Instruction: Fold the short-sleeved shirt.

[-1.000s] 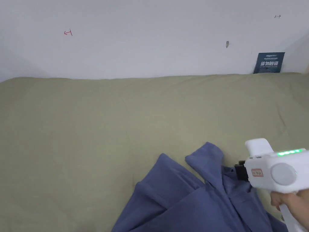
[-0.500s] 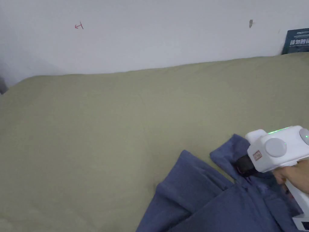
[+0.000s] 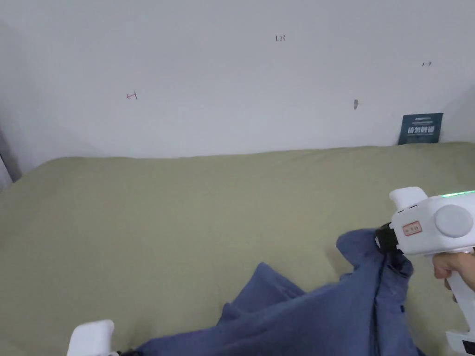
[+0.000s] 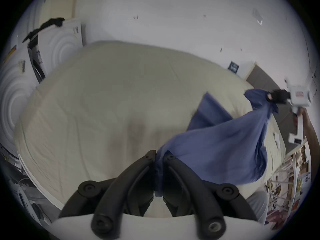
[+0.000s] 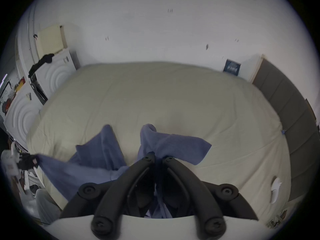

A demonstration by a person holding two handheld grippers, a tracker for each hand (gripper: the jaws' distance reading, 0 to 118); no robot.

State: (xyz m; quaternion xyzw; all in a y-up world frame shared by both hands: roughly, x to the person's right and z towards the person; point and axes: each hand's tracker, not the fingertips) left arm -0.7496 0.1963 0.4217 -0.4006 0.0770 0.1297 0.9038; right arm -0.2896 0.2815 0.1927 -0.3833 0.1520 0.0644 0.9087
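The blue shirt hangs stretched above the bed, lifted off it between both tools. The left hand-held gripper pinches one edge with jaws closed; the right hand-held gripper is clamped on the other edge.

Left tool cut off at bottom edge; shirt hem too

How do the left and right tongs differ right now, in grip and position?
Position: in the head view the right tongs sit high at the right edge, the left tongs low at the bottom left.
Cloth: the right tongs have a flap of the blue shirt sticking out past the tips; the left tongs pinch a bunched edge.
Shared: both are shut on the shirt, which hangs between them above the bed.
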